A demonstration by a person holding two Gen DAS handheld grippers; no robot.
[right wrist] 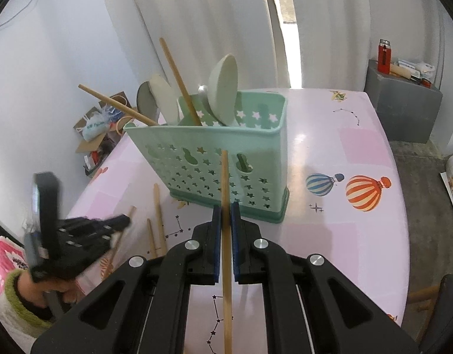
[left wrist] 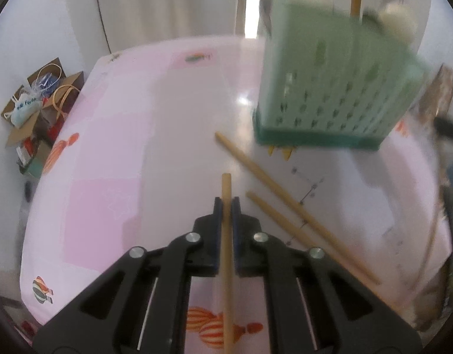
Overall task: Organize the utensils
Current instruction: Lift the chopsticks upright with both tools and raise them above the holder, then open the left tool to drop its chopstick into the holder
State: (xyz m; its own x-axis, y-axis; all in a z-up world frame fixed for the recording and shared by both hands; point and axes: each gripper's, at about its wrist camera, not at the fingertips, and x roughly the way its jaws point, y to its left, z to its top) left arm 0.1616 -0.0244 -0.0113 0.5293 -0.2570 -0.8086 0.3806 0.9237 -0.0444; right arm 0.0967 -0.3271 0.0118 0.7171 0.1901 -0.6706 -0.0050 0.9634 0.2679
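My left gripper [left wrist: 226, 203] is shut on a wooden chopstick [left wrist: 226, 253] above the pink table. Two loose chopsticks [left wrist: 285, 203] lie just right of it. The green perforated utensil caddy [left wrist: 335, 88] stands ahead to the right. My right gripper [right wrist: 225, 209] is shut on another chopstick [right wrist: 225, 236], its tip near the caddy's [right wrist: 223, 159] front wall. The caddy holds two chopsticks [right wrist: 179, 79] and pale spoons [right wrist: 223, 88]. The left gripper [right wrist: 79, 230] appears at the left of the right wrist view, over loose chopsticks [right wrist: 158, 215].
The pink tablecloth [right wrist: 359, 236] has balloon prints. An open cardboard box of clutter [left wrist: 37, 112] sits on the floor past the table's left edge. A grey cabinet with a red bottle [right wrist: 385, 56] stands at the far right. Curtains hang behind.
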